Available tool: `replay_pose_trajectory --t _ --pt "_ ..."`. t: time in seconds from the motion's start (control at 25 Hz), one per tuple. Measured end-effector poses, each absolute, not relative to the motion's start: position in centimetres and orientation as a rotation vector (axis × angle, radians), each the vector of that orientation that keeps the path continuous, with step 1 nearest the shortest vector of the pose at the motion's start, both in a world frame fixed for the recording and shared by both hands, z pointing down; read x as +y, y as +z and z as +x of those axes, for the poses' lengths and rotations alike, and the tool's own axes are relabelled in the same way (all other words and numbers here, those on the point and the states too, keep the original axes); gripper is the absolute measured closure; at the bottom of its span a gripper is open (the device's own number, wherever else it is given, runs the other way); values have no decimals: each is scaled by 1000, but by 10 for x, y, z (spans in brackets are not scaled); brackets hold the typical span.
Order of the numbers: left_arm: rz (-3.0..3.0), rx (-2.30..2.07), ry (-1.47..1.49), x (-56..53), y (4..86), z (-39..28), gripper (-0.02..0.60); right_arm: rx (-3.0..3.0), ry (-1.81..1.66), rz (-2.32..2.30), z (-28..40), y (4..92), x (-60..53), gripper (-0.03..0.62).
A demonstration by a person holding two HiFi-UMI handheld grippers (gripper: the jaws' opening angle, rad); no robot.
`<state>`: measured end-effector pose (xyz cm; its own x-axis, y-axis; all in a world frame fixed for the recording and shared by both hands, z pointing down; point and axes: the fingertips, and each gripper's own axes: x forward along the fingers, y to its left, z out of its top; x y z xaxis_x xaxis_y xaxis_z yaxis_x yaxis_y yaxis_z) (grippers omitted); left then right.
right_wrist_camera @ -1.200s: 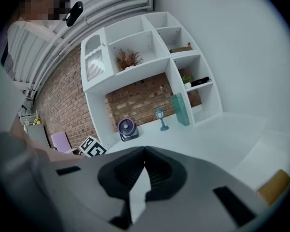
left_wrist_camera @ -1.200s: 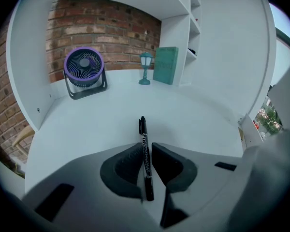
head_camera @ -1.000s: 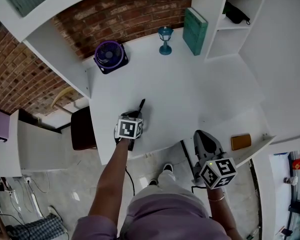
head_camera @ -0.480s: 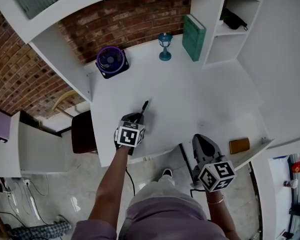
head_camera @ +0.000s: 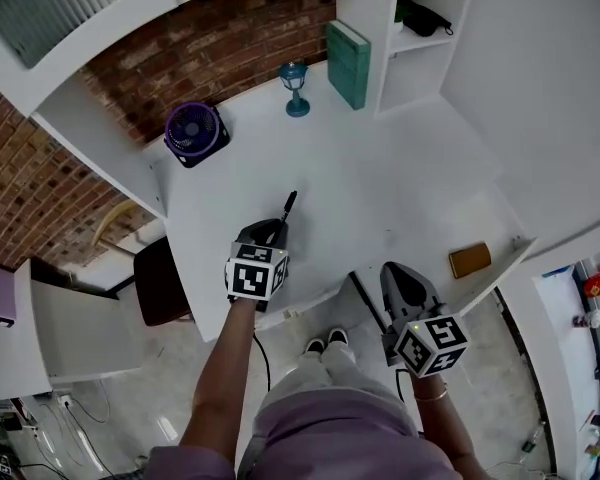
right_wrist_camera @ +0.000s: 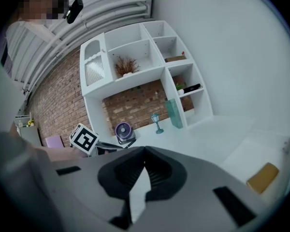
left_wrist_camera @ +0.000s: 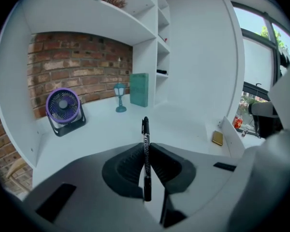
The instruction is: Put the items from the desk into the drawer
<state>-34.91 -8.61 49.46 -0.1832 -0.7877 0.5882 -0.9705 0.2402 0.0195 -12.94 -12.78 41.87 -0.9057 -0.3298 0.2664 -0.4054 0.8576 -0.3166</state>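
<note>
— Where's the pen?
— The black marker pen (left_wrist_camera: 145, 129) is pinched in the left gripper (head_camera: 278, 222). It's held clear of the white desk (head_camera: 380, 168) near the front edge, with its tip aimed toward the brick wall (head_camera: 230, 38).
— And the other gripper?
— The right gripper (right_wrist_camera: 145, 150) hangs off the desk's front, jaws pressed together with nothing between them. A tan flat thing (head_camera: 469, 259) lies at the desk's right end, well apart from the purple fan (head_camera: 192, 131) at the back.

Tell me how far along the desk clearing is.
Done: a tan item already lies in the open drawer. In hand: the left hand-held gripper clamps a black pen. Left: fan, lamp and teal book stand on the desk.
</note>
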Motion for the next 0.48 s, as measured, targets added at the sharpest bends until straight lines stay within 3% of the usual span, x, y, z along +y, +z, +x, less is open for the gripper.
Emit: replay_pose_trajectory --t 0.48 --pt "1935 -1779 510 -132 481 -252 543 -2736 602 930 -65 425 -117 591"
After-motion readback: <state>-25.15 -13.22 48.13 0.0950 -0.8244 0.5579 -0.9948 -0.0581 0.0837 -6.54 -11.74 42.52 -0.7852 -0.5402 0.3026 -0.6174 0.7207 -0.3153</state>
